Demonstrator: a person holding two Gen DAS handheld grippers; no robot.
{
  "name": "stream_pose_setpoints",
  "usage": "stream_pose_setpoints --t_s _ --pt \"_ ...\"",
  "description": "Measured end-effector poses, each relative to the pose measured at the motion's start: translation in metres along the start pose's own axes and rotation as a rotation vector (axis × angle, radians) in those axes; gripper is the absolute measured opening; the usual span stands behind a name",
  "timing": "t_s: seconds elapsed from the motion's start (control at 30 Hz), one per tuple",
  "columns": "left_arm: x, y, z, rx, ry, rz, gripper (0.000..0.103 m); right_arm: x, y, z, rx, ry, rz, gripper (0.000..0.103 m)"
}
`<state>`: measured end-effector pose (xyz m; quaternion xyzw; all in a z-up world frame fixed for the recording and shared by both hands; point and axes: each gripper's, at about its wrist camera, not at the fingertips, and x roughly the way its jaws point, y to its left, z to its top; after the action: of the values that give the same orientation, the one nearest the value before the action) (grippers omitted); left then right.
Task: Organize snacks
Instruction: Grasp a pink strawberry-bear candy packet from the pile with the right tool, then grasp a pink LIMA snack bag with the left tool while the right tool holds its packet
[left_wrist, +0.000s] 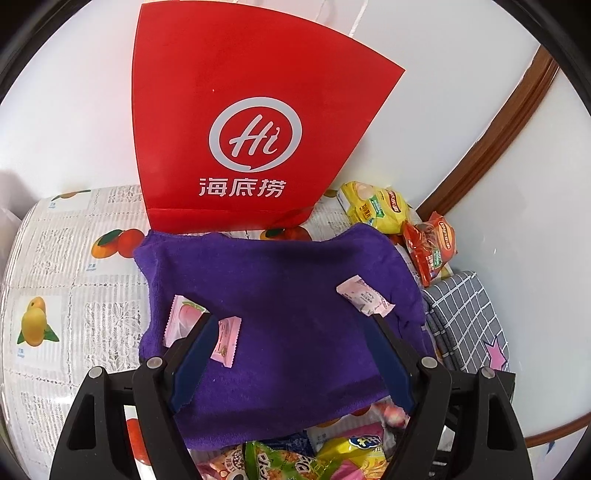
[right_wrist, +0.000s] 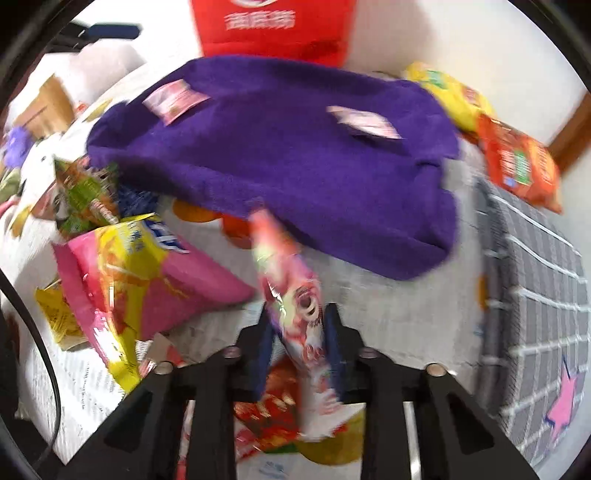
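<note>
Two pink sachets lie on the purple towel (left_wrist: 273, 314), which is spread over the bench (left_wrist: 66, 266) with its fruit-print cover. We note the left pink sachet (left_wrist: 184, 321) partly hidden behind the left gripper's near finger, and the right pink sachet (left_wrist: 364, 297) just beyond the tip of the other finger. The left gripper (left_wrist: 291, 321) hangs over the towel with its fingers well apart and nothing between them.

The right gripper (right_wrist: 297, 317) has its fingers together, clamped on a long pink-and-white snack packet (right_wrist: 295, 295) printed with a pink bear face; the packet stands up tilted between the fingers, near the towel's near edge. The right wrist view is blurred, so we cannot read its print.

Behind the towel, a red paper bag (left_wrist: 240, 129) with a white "Hi" logo stands against the white wall. At the far right corner we see a yellow chip bag (left_wrist: 373, 206) and, just beside it, a red chip bag (left_wrist: 430, 247). A grey checked cloth (left_wrist: 465, 317) with a pink star lies right of the towel.

Near left of the towel sits a heap of snacks: a pink-and-yellow bag (right_wrist: 147, 273), a green packet (right_wrist: 85, 195) farther left, and more wrappers beneath the right gripper, too blurred to tell apart.
</note>
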<state>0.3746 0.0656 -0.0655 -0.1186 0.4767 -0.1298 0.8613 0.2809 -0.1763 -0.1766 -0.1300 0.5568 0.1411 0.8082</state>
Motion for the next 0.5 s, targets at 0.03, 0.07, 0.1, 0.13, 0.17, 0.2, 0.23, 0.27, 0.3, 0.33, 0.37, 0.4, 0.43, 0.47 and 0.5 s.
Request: stream_pose_setpoints --t_s 0.03,0.07,0.1,0.13,0.17,0.2,0.23,0.27,0.3,0.33,0.37,0.4,0.43,0.47,0.5 --pt "-0.001 0.000 0.000 -0.003 -0.004 -0.003 0.080 -0.004 -0.004 -0.003 0.028 -0.009 0.006 0.022" --pt "-0.002 0.001 0.001 -0.007 -0.007 -0.007 0.080 -0.010 -0.009 -0.006 0.054 -0.023 0.010 0.021" --pt "-0.003 0.002 0.000 -0.012 -0.009 -0.009 0.080 -0.015 -0.013 -0.009 0.073 -0.039 0.008 0.021" --pt "-0.004 0.002 0.000 -0.015 -0.009 -0.011 0.080 -0.024 -0.017 -0.015 0.097 -0.062 -0.003 0.021" --pt "-0.005 0.002 0.000 -0.013 -0.008 -0.012 0.080 -0.030 -0.020 -0.020 0.114 -0.077 -0.008 0.021" --pt "-0.006 0.001 0.000 -0.009 -0.008 -0.011 0.080 -0.037 -0.024 -0.025 0.135 -0.092 -0.012 0.021" --pt "-0.007 0.000 -0.001 -0.004 -0.010 -0.008 0.080 -0.042 -0.026 -0.029 0.155 -0.102 -0.016 0.021" --pt "-0.010 -0.002 -0.002 0.003 -0.013 -0.001 0.080 -0.046 -0.027 -0.032 0.174 -0.114 -0.022 0.021" --pt "-0.011 -0.003 -0.003 0.010 -0.016 0.008 0.080 -0.052 -0.029 -0.038 0.200 -0.129 -0.034 0.021" --pt "-0.014 -0.005 -0.004 0.022 -0.019 0.020 0.080 -0.057 -0.028 -0.042 0.218 -0.139 -0.041 0.021" --pt "-0.018 -0.007 -0.007 0.034 -0.022 0.035 0.080 -0.061 -0.030 -0.048 0.233 -0.145 -0.046 0.021" --pt "-0.021 -0.006 -0.010 0.037 -0.027 0.045 0.080 -0.064 -0.031 -0.055 0.250 -0.145 -0.056 0.021" --pt "-0.026 -0.004 -0.016 0.039 -0.035 0.048 0.080 -0.062 -0.036 -0.061 0.262 -0.146 -0.058 0.021" --pt "-0.028 -0.002 -0.021 0.040 -0.035 0.049 0.080 -0.061 -0.037 -0.067 0.281 -0.146 -0.055 0.021" --pt "-0.031 0.001 -0.026 0.037 -0.031 0.053 0.080 -0.058 -0.037 -0.072 0.293 -0.141 -0.050 0.021"
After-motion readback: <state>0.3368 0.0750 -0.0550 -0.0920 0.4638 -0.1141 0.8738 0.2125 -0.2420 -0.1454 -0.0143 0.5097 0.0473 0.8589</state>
